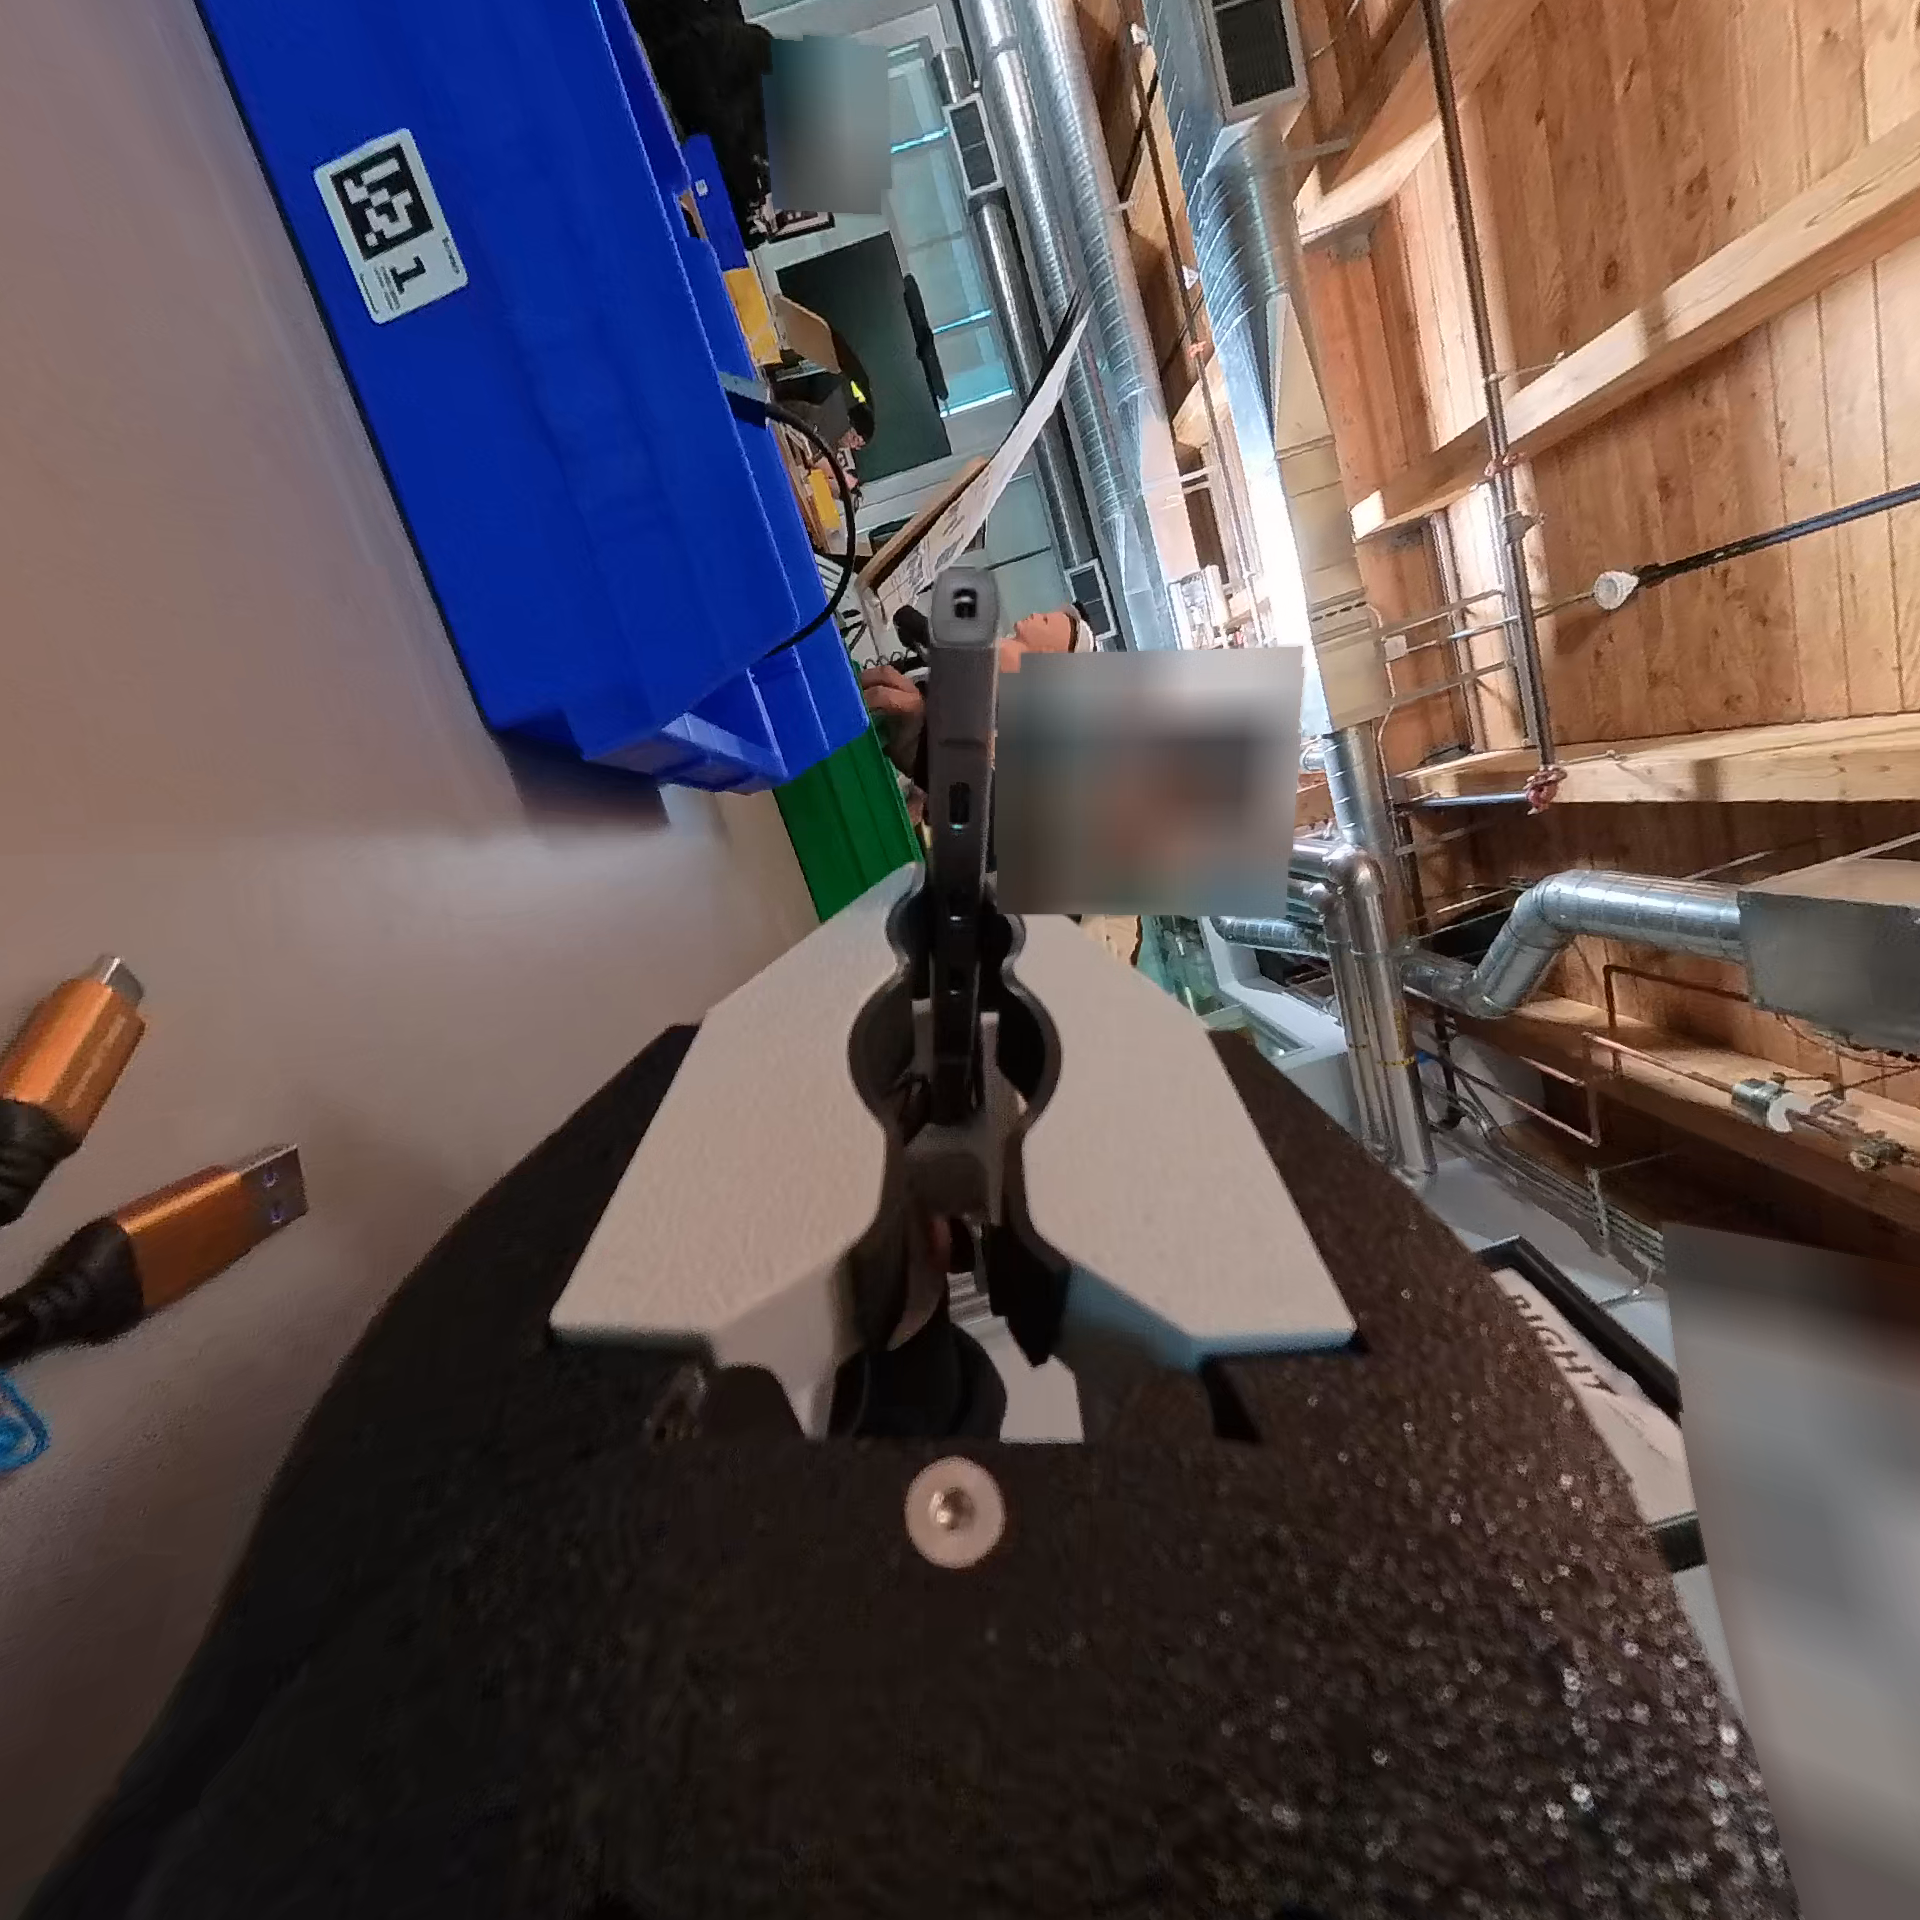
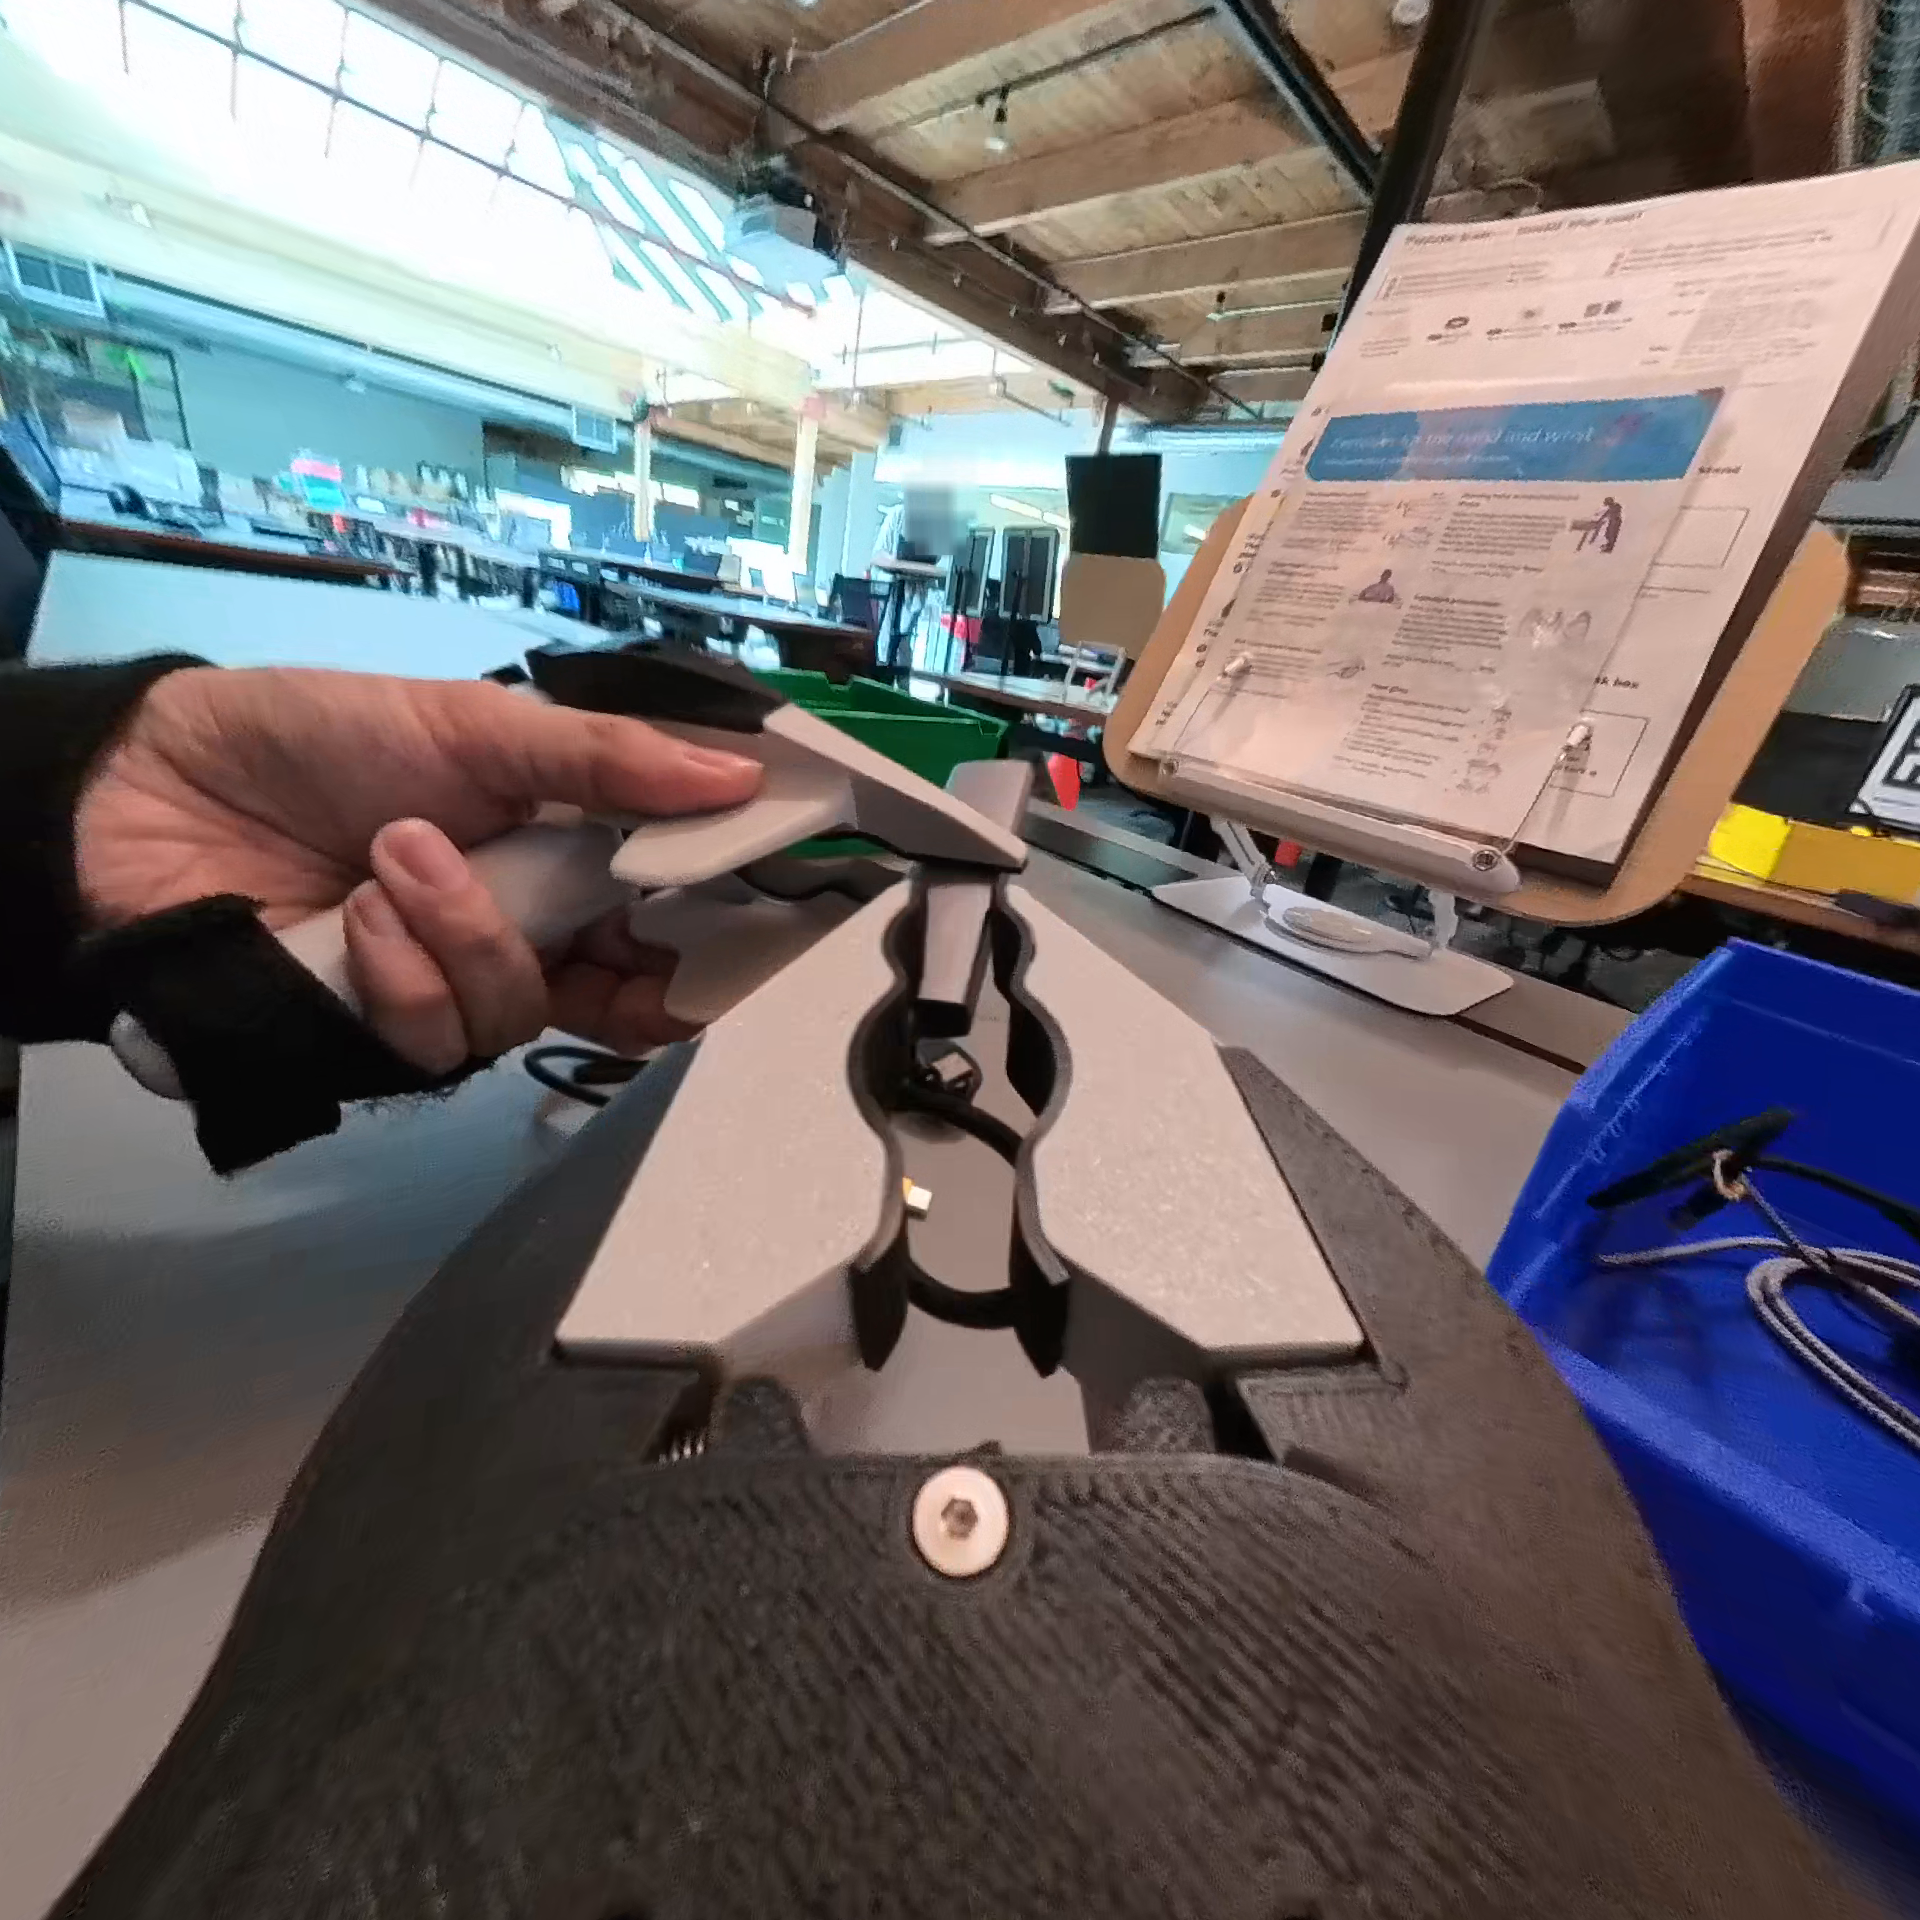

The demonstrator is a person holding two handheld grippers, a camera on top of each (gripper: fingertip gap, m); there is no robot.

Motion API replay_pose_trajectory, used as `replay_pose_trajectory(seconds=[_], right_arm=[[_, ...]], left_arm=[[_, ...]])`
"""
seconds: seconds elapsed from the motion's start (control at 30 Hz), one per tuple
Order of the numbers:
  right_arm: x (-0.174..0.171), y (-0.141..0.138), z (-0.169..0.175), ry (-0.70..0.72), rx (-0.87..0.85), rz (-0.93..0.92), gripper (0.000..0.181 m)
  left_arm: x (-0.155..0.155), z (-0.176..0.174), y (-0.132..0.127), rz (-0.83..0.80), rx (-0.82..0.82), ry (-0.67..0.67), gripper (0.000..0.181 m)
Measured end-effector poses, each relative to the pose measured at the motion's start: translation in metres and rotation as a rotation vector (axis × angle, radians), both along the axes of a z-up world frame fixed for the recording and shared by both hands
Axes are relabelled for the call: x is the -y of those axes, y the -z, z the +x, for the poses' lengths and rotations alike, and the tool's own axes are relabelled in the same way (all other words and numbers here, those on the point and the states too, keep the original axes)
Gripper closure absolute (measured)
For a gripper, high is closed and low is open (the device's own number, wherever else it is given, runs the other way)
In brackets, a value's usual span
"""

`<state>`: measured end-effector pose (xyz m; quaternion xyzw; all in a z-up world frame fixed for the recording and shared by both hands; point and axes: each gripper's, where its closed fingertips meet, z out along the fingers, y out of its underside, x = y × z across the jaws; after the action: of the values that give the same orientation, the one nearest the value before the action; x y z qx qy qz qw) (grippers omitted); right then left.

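Note:
My left gripper [image 1: 956, 935] is shut on a slim dark grey device with ports along its edge [image 1: 961, 727], which sticks out forward past the fingertips. In the right wrist view a hand [image 2: 364, 810] holds that left gripper on its side, its fingers [image 2: 831, 800] clamping the grey device [image 2: 951, 935]. My right gripper [image 2: 954, 899] is closed to a narrow gap around the near end of the same device. A black cable with a small plug [image 2: 940, 1070] lies on the table beneath the fingers.
A blue bin [image 1: 540, 416] with a square marker tag stands on the grey table [image 1: 208, 727]; it also shows in the right wrist view [image 2: 1714, 1351] with cables inside. Green bin [image 2: 883, 717] behind. Two orange USB plugs [image 1: 208, 1216] lie at the left. A document stand [image 2: 1455, 623] is at the back right. My two grippers' fingertips are within a few centimetres of each other.

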<state>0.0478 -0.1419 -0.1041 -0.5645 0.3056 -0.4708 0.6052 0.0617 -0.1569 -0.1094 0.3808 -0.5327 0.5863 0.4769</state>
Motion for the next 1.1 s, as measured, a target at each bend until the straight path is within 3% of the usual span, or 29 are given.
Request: replay_pose_trajectory(seconds=[0.13,0.3,0.7,0.8,1.1], right_arm=[[-0.003,0.001,-0.002,-0.017,0.009,-0.029,0.181],[0.000,-0.003,0.001,0.063,0.067,-0.047,0.153],[0.002,-0.004,0.001,0.090,0.097,-0.082,0.151],[-0.005,0.000,0.001,0.043,0.058,-0.086,0.139],[-0.003,0.003,0.006,0.078,0.025,-0.084,0.150]], left_arm=[[0.000,0.003,0.001,-0.002,-0.007,-0.019,0.175],[0.003,-0.003,-0.005,-0.010,-0.008,-0.011,0.175],[0.004,-0.002,-0.006,-0.026,-0.044,-0.027,0.175],[0.003,0.003,-0.009,-0.040,-0.043,-0.046,0.175],[0.001,0.004,-0.011,-0.056,-0.080,-0.063,0.175]])
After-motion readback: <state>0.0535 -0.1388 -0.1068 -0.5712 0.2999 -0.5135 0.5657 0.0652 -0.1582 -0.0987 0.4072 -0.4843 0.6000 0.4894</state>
